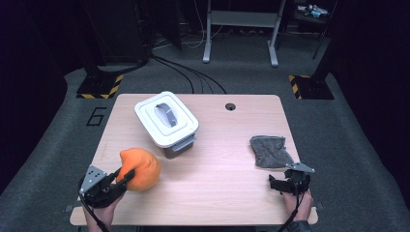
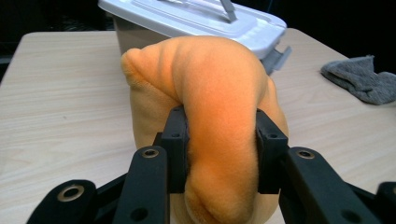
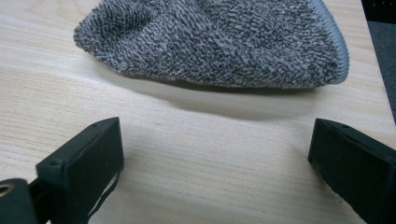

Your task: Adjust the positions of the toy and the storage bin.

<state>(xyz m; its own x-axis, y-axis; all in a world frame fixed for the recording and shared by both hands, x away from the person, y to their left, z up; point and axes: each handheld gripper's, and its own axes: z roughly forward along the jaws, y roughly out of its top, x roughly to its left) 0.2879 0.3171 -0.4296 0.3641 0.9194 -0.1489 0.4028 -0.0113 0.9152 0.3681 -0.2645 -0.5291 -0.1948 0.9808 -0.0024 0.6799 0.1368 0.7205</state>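
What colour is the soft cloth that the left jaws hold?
Orange. The cloth shows best in the left gripper view, pinched between the black jaws.

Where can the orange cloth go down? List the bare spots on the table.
Bare wood lies between the orange cloth and grey cloth, and right of the white lidded box toward the cable hole. The left near side is crowded.

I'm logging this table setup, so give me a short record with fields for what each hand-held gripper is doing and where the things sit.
left hand-held gripper: shut on orange cloth, near-left of table
right hand-held gripper: open, holding nothing, just short of grey cloth
lidded white box: closed, behind orange cloth
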